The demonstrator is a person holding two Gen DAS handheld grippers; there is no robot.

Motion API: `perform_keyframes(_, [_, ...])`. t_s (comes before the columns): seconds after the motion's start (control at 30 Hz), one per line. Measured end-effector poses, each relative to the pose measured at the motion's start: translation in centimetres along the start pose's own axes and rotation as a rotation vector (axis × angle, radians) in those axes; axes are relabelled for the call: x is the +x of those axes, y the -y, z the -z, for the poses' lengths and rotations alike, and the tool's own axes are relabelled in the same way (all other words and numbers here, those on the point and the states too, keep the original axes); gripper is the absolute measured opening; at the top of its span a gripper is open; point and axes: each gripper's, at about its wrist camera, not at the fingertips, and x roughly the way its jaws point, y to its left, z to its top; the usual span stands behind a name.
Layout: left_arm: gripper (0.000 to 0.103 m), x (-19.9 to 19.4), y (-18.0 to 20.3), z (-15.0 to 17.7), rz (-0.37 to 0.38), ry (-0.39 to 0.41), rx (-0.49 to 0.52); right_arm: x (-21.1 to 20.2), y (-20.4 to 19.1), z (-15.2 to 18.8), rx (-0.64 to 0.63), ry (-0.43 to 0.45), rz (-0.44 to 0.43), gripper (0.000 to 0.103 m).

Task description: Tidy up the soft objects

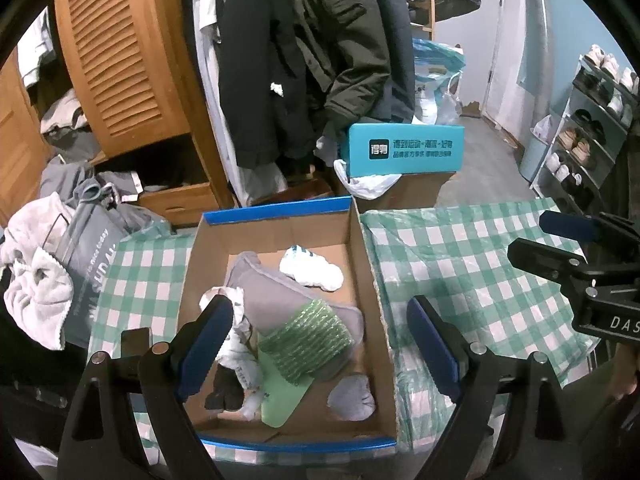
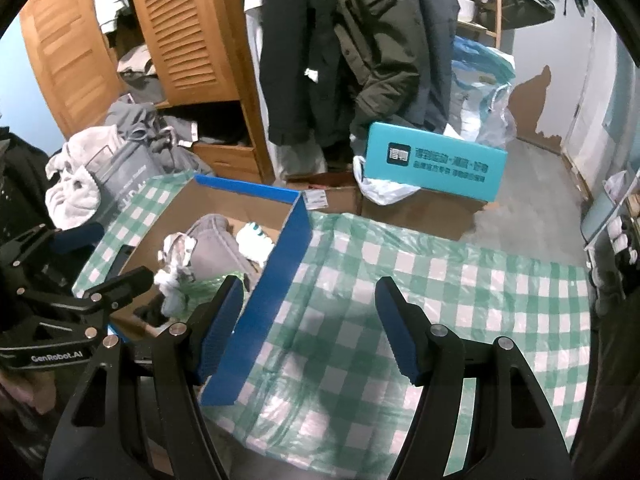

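A cardboard box with a blue rim (image 1: 276, 210) stands on the green-checked tablecloth (image 1: 460, 264). In it lie a white sock with green stripes (image 1: 310, 270), a grey cloth (image 1: 276, 292), a green ribbed piece (image 1: 306, 338), a pale green insole (image 1: 282, 398), a grey sock (image 1: 352, 398), a black sock (image 1: 224, 394) and a white patterned sock (image 1: 240, 344). My left gripper (image 1: 320, 316) hangs open over the box and holds nothing. My right gripper (image 2: 310, 292) is open over the cloth, beside the box's blue wall (image 2: 276, 280), and is empty.
A teal carton (image 1: 404, 148) and a white plastic bag (image 1: 368, 184) sit on the floor behind the table. Hanging coats (image 1: 300, 40) and a wooden wardrobe (image 1: 120, 60) fill the back. A grey bag with a towel (image 1: 88, 256) stands at the left, a shoe rack (image 1: 592, 128) at the right.
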Motion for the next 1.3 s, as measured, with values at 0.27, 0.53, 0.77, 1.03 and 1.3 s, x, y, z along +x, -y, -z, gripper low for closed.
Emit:
perform_keyframes(0.27, [0.090,-0.1,1.0,-0.4,0.001,0.007,0.013,-0.3,1.2,0.2,0.023,0.009,-0.005,0.068])
perform_keyframes(0.53, [0.090,0.0,1.3,-0.6,-0.009,0.009,0.009,-0.4,1.6,0.3,0.029,0.008,-0.004,0.068])
perform_keyframes(0.77, [0.090,0.0,1.3,-0.6,0.005,0.004,0.001,-0.2,1.7,0.5,0.031,0.000,-0.005,0.068])
perform_keyframes(1.03, [0.090,0.0,1.1,-0.6,0.001,0.006,-0.010,-0.2,1.6,0.6,0.029,0.002,-0.006,0.068])
perform_keyframes(1.3, [0.090,-0.2,0.9,-0.5,0.014,0.009,-0.017,-0.2,1.6,0.5,0.032,0.002,-0.004,0.068])
